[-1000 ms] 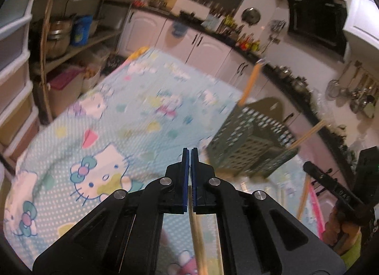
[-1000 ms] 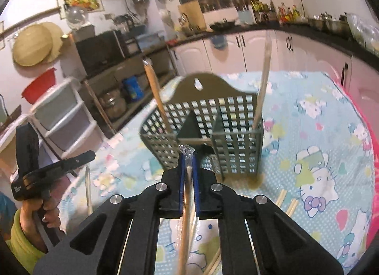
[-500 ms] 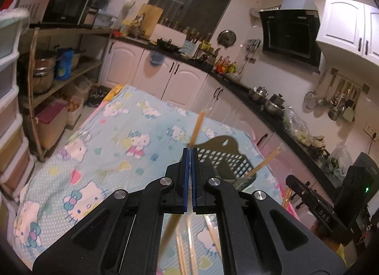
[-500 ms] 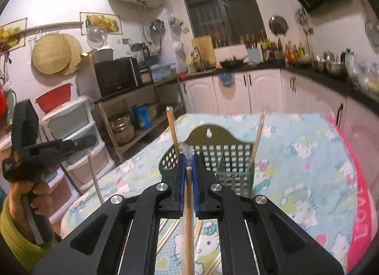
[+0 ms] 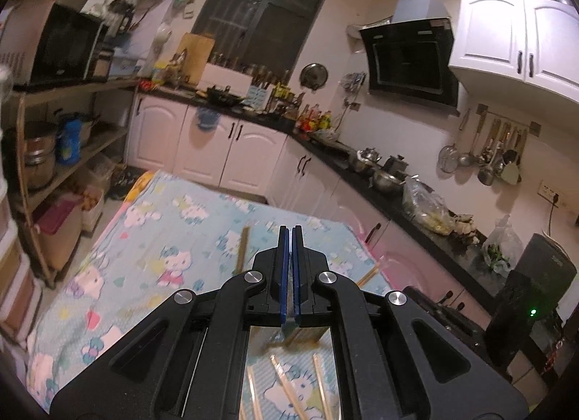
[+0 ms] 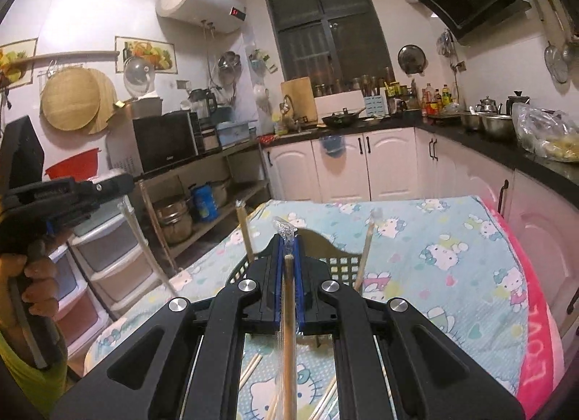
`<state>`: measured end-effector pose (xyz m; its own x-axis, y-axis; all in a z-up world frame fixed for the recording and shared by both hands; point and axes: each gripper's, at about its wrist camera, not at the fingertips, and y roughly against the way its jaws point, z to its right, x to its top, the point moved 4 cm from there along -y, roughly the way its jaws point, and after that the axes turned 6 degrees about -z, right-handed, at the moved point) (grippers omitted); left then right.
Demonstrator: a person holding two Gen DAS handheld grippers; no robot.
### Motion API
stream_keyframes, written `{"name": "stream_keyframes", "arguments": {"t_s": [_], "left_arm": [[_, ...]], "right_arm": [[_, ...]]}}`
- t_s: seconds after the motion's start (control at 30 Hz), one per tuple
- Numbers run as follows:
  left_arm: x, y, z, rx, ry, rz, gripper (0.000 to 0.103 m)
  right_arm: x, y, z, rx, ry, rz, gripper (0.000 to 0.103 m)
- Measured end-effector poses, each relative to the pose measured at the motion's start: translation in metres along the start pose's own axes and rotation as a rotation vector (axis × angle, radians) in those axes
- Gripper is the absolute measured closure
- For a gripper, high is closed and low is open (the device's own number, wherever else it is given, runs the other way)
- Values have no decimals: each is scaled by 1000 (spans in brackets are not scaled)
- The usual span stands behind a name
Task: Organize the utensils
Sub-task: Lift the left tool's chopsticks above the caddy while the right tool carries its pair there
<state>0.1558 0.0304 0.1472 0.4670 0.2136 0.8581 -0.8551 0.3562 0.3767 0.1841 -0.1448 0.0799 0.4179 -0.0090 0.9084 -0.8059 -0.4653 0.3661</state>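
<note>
Matt black plastic on the right gripper (image 6: 288, 239), blue pads (image 6: 278, 275), shiny metal screws. Between them, a pale wooden chopstick (image 6: 288, 297) in a clear, crinkly glossy wrapper. Same matt black plastic on the left gripper (image 5: 289, 235). Soft printed cloth (image 6: 452, 257) covers the table. The basket (image 6: 340, 266) looks like dull grey-green plastic grid, more bare wooden sticks (image 6: 367, 250) in it.
</note>
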Motion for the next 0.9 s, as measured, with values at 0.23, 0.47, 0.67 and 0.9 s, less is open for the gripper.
{"name": "stream_keyframes", "arguments": {"t_s": [0.23,0.47,0.67,0.9], "left_arm": [[23,-5,32,-34,-61,31,103],[45,-15,51,-32,-104,78,103],[60,-36,55,-15,-112,83,103],[67,-62,52,0,-114,61,103]], "right_arm": [[23,6,4,-6,2,54,97],[49,4,1,-9,27,116,97],[72,-8,4,-13,21,149,97],[91,-24,8,-13,2,161,97]]}}
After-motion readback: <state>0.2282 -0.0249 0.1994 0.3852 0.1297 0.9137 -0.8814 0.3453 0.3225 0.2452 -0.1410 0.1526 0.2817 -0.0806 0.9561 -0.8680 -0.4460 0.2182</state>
